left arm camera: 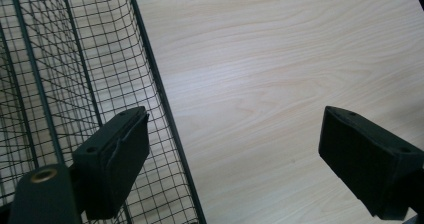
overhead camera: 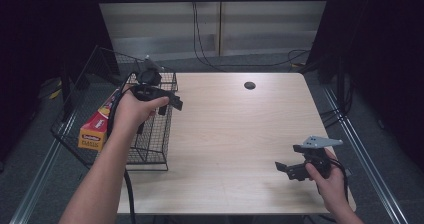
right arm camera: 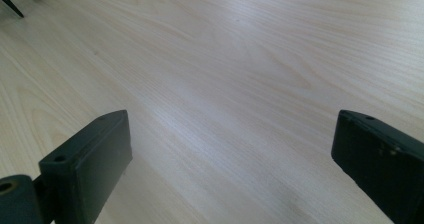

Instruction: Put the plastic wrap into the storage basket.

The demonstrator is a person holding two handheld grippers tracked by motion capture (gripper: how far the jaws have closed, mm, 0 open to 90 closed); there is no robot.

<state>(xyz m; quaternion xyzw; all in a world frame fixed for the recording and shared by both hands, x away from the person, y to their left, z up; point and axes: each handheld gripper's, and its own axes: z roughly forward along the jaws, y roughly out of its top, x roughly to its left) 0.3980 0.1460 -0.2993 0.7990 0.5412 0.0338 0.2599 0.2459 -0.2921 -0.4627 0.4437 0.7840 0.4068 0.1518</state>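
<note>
Right gripper (overhead camera: 286, 168): black, held in the person's right hand (overhead camera: 327, 179) low over the near right corner of the table (overhead camera: 235, 134), grey three-cornered plate on top, jaws spread wide with nothing between them; in the right gripper view both jaws stand apart over bare wood. Table: pale wood-grain top, rounded corners, a small dark round hole (overhead camera: 249, 85) near its far edge. Left gripper (overhead camera: 170, 102): black, held in the left hand (overhead camera: 134, 111) above the wire basket (overhead camera: 150, 149), jaws released and wide, grasping nothing; in the left gripper view one jaw hangs over the basket's mesh, the other over open table, the basket rim (left arm camera: 165, 109) running between them. Wire basket: dark green or black square mesh, upright walls, standing on the near left part of the table, its floor showing bare wood through the grid. Wire rack (overhead camera: 90, 79): a second, larger mesh frame just left of the basket, off the table's left edge, tilted. Box (overhead camera: 97, 124): long, narrow, red and orange-yellow, lying in the rack beside the basket; on the yellow end panel a dark label with small writing, lower word reading roughly "CLASSIC", upper word too small to read. Room: grey floor, metal rails along both table sides, dark curtains left and right, pale wall panels beyond with black cables (overhead camera: 200, 39) hanging down and trailing across the floor.
</note>
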